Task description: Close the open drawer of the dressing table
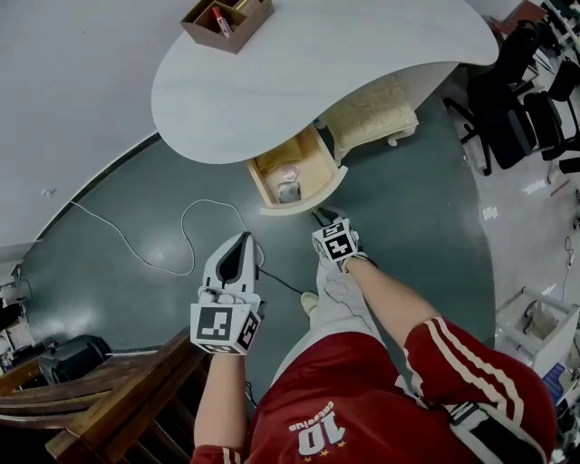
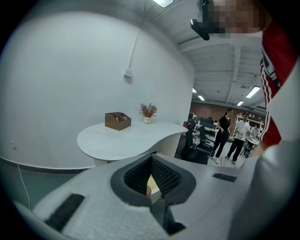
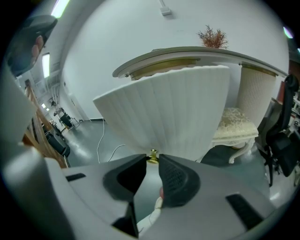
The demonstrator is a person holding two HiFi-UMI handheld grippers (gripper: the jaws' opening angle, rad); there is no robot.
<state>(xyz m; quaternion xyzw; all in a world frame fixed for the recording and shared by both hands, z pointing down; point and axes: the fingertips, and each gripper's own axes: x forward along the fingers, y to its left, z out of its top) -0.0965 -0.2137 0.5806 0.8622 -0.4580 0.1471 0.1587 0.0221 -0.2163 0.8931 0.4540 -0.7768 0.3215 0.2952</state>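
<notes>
The white dressing table point(image 1: 317, 72) has one drawer point(image 1: 304, 201) pulled out under its front edge, with small items inside. In the right gripper view the drawer's fluted white front point(image 3: 173, 112) fills the middle, and its small gold knob point(image 3: 153, 154) sits pinched between the tips of my right gripper point(image 3: 152, 161). From the head view that right gripper point(image 1: 319, 216) is at the drawer's front wall. My left gripper point(image 1: 243, 237) hangs to the left, away from the drawer, its jaws together and empty; its own view looks over the tabletop point(image 2: 126, 138).
A cream stool point(image 1: 372, 113) stands right of the drawer. A wooden organiser box point(image 1: 227, 20) sits on the tabletop. A white cable point(image 1: 181, 245) loops over the dark floor at left. Wooden furniture point(image 1: 109, 399) is at lower left, black office chairs point(image 1: 526, 109) at right.
</notes>
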